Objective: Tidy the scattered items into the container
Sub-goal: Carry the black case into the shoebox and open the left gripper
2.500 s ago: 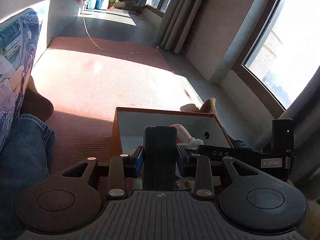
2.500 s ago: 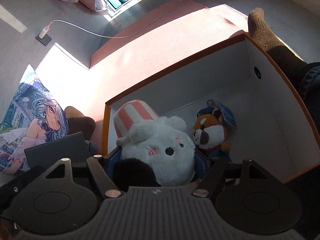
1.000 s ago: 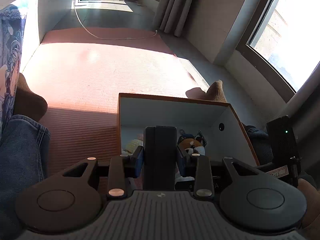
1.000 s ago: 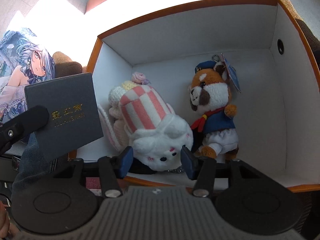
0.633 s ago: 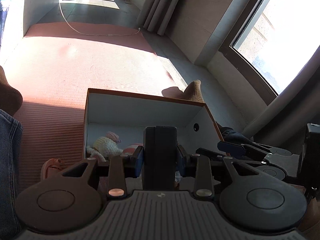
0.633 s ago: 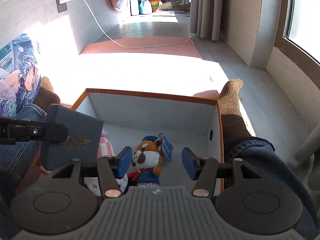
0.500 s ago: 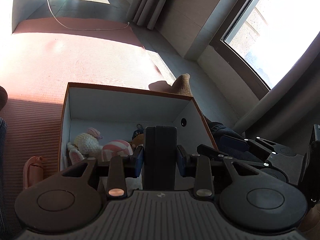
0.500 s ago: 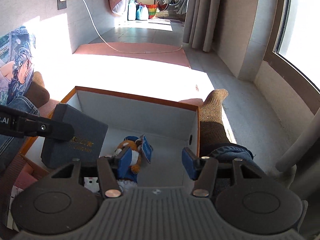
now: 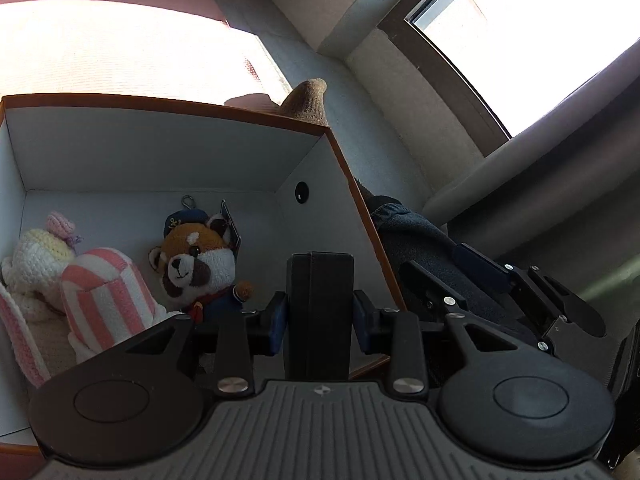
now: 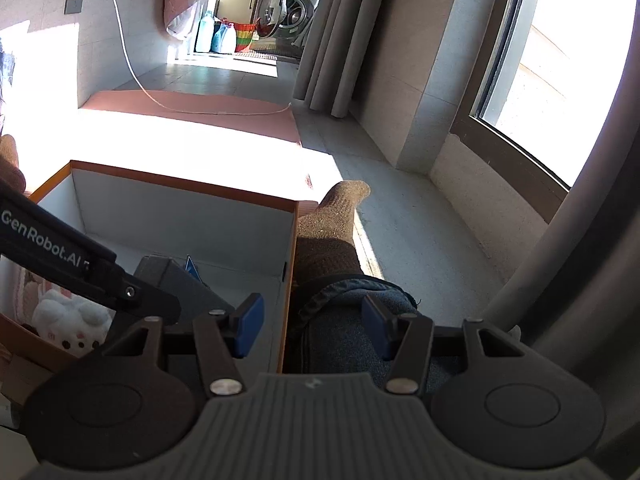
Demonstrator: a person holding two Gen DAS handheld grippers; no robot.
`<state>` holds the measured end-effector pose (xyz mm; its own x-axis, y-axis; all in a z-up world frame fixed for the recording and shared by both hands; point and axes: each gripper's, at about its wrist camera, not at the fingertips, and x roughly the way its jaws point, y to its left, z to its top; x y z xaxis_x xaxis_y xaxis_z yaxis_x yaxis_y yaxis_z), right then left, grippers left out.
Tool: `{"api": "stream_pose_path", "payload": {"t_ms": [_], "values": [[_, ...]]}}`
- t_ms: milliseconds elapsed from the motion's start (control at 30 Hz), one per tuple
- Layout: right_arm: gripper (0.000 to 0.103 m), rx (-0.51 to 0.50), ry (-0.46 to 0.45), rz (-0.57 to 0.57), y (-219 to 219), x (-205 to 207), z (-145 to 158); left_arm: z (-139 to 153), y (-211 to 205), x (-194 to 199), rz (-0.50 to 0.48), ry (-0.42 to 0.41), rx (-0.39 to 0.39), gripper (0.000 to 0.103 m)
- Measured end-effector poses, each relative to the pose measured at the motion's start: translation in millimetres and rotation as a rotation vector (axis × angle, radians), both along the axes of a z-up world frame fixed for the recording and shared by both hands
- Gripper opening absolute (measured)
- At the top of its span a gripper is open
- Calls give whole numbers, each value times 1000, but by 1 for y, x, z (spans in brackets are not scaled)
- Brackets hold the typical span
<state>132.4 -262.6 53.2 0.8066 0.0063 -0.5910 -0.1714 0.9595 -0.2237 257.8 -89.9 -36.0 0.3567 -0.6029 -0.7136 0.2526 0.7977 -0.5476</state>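
Left gripper (image 9: 320,316): pinching dark case (image 9: 320,312) upright between blue pads (image 9: 278,322), above near right part of box (image 9: 160,148). Case also visible from right wrist view (image 10: 176,284), held over box interior by left gripper's arm.

Right gripper (image 10: 310,326): spread, nothing between pads (image 10: 248,326); positioned over box's right wall and denim-clad leg (image 10: 352,320) just outside it. From left wrist view, right gripper (image 9: 472,276) seen beyond box's right wall, over same leg.

Box: white inside, orange rim, resting on floor, round hole in right wall.

Contents, near to far:
- White plush (image 10: 68,320) with pink-and-white striped hat (image 9: 104,296), lying at near left.
- Red panda plush (image 9: 196,268) in blue cap and blue jacket, lying beside striped hat toward middle, metal clip and tag at head end.
- Crocheted cream doll (image 9: 36,260) with pink topknot, against left wall, behind striped hat.

Right part of box floor bare.

Beyond box: brown sock (image 10: 336,216) on foot touching far right corner of box. Pink mat (image 10: 192,108) under box, strongly sunlit, white cable (image 10: 132,64) across far end running up to wall socket. Window (image 10: 560,72) on right. Curtain (image 10: 332,36), bottles and washing machine (image 10: 288,12) at far end.
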Motion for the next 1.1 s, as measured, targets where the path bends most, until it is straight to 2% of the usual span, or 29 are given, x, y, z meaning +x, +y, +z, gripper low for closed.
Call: {"api": "stream_pose_path", "payload": {"t_ms": [133, 267, 400, 467, 600, 700, 767, 800, 833, 933, 1033, 1100], "values": [[57, -2, 14, 0, 0, 6, -5, -15, -11, 11, -3, 49, 12, 39], [57, -5, 19, -1, 0, 5, -6, -36, -12, 19, 8, 134, -52, 39], [57, -4, 15, 4, 0, 3, -6, -50, -13, 20, 38, 178, -8, 39], [57, -9, 15, 7, 2, 1, -6, -54, -10, 20, 52, 188, -15, 39], [58, -17, 15, 14, 5, -2, -7, -52, -3, 18, 78, 190, -3, 57], [58, -23, 11, 17, 6, -4, -7, -41, 0, 12, 94, 143, 59, 58], [58, -23, 11, 15, 7, -5, -7, -35, 3, 9, 100, 125, 69, 55], [58, -23, 11, 14, 7, -4, -7, -32, 3, 9, 97, 116, 74, 42], [58, -23, 10, 14, 7, -4, -7, -31, 3, 10, 92, 108, 77, 38], [58, -25, 8, 17, 6, -4, -7, -29, 1, 9, 96, 87, 64, 38], [58, -22, 1, 13, 5, -7, -6, -31, -1, 11, 107, 99, -48, 38], [58, -16, 0, 3, 3, -7, -5, -37, -6, 16, 115, 128, -78, 38]]}}
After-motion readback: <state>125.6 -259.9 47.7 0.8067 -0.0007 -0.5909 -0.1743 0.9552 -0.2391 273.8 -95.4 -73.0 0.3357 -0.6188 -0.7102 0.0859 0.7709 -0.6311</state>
